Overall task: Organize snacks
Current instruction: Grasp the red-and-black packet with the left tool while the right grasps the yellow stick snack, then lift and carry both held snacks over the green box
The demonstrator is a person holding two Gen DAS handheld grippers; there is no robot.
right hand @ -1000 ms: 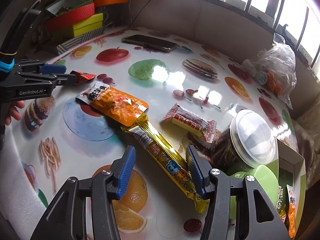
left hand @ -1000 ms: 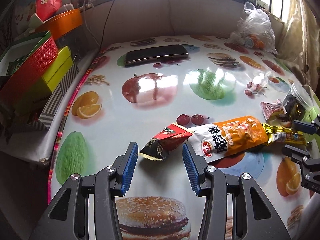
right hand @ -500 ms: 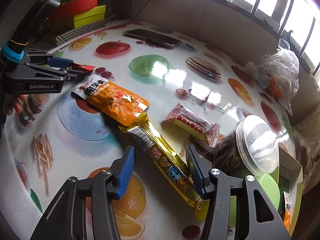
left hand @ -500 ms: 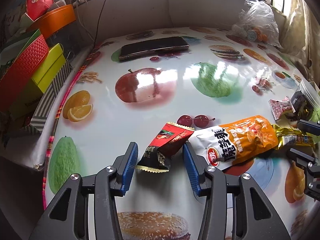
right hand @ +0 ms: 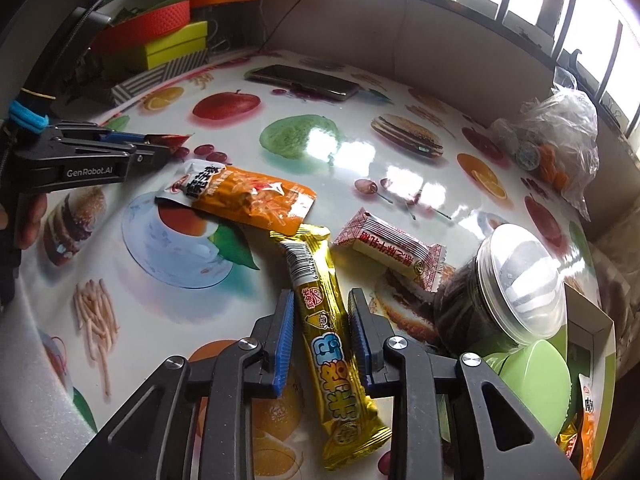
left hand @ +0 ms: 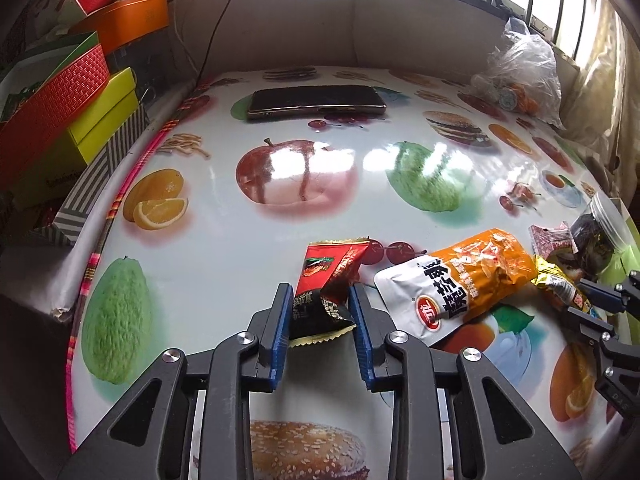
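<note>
A red-and-black snack packet (left hand: 326, 288) lies on the fruit-print table, its black end between the fingers of my left gripper (left hand: 320, 308), whose jaws stand open around it. A yellow snack stick (right hand: 326, 320) lies between the fingers of my right gripper (right hand: 320, 312), also open, straddling it. An orange-and-white pouch (left hand: 460, 280) lies between the two; it also shows in the right wrist view (right hand: 248, 196). A red-and-white candy bar (right hand: 390, 250) lies beside a clear-lidded jar (right hand: 504, 300) on its side.
A dark phone (left hand: 316, 102) lies at the table's far side. Stacked red, yellow and orange boxes (left hand: 72, 100) stand off the left edge. A plastic bag (left hand: 520, 80) sits far right. A green container (right hand: 536, 380) and open box (right hand: 592, 360) sit at my right.
Both grippers have moved forward. The left one now has the red-and-black packet between its fingers; the right one now straddles the yellow stick. Both jaws have narrowed a little.
</note>
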